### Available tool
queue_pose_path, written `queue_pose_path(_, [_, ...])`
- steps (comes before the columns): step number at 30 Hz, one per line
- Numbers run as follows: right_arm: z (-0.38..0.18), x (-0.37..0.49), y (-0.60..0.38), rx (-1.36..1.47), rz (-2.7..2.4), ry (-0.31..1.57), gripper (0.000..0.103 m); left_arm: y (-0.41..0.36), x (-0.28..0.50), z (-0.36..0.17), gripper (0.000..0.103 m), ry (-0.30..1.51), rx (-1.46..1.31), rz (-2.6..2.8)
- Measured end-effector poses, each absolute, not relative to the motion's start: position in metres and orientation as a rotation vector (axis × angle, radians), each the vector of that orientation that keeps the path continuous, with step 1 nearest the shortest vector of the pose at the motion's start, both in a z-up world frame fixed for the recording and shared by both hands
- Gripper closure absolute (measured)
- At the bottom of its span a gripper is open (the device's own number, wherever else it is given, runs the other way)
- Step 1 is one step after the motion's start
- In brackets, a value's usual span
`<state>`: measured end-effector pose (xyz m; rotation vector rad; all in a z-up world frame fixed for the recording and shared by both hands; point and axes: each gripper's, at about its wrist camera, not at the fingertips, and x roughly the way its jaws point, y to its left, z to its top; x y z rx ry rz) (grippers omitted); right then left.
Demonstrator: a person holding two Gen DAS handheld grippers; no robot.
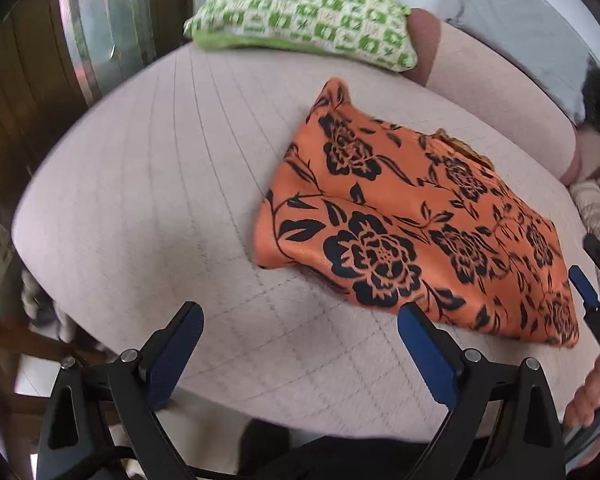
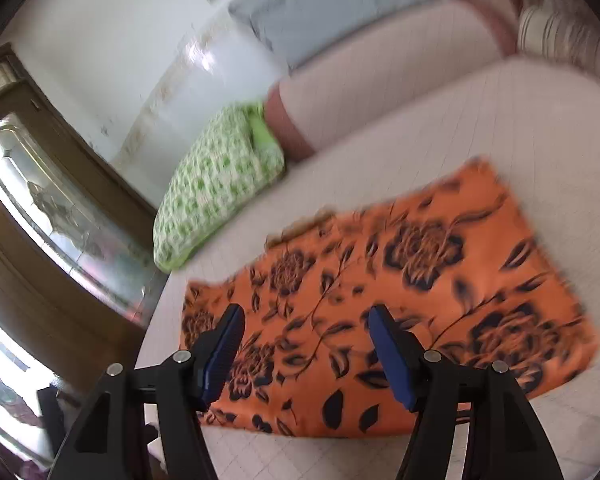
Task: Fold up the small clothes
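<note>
A small orange garment with a black flower print [image 1: 416, 220] lies folded on the pale quilted sofa seat [image 1: 148, 184]. It also shows in the right wrist view [image 2: 380, 300], which is blurred. My left gripper [image 1: 300, 312] is open and empty, just in front of the garment's near left edge. My right gripper [image 2: 304, 316] is open and empty, hovering over the garment's near edge. The right gripper's fingers [image 1: 584, 284] show at the right edge of the left wrist view, beside the garment's near right corner.
A green and white patterned cushion [image 1: 300, 16] lies at the back of the seat; it also shows in the right wrist view [image 2: 216, 188]. A grey pillow [image 1: 524, 28] rests on the backrest. A wooden glazed door [image 2: 52, 208] stands to the left.
</note>
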<state>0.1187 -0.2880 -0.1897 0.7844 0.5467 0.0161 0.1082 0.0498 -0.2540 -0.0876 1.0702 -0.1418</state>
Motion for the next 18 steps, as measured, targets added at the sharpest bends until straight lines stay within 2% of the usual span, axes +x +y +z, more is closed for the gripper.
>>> queue_pose_path(3, [-0.184, 0.132, -0.282, 0.7, 0.059, 0.543, 0.035, 0.045, 0.121, -0.269, 0.011, 1.09, -0.173, -0.154])
queue_pose_path(5, [-0.184, 0.133, -0.281, 0.666, 0.051, 0.546, 0.035, 0.044, 0.129, -0.281, 0.04, 1.12, -0.227, -0.153])
queue_pose_path(7, [-0.186, 0.129, -0.289, 0.681, 0.039, 0.544, 0.035, 0.047, 0.136, -0.298, 0.05, 1.163, -0.342, -0.183])
queue_pose_path(9, [-0.186, 0.125, -0.298, 0.704, 0.025, 0.534, 0.035, 0.048, 0.136, -0.298, 0.05, 1.123, -0.392, -0.158])
queue_pose_path(11, [-0.185, 0.119, -0.309, 0.725, 0.008, 0.52, 0.035, 0.043, 0.14, -0.293, 0.056, 1.104, -0.41, -0.176])
queue_pose_path(18, [-0.187, 0.106, -0.338, 0.803, -0.023, 0.491, 0.035, 0.038, 0.16, -0.297, 0.055, 1.097, -0.542, -0.112])
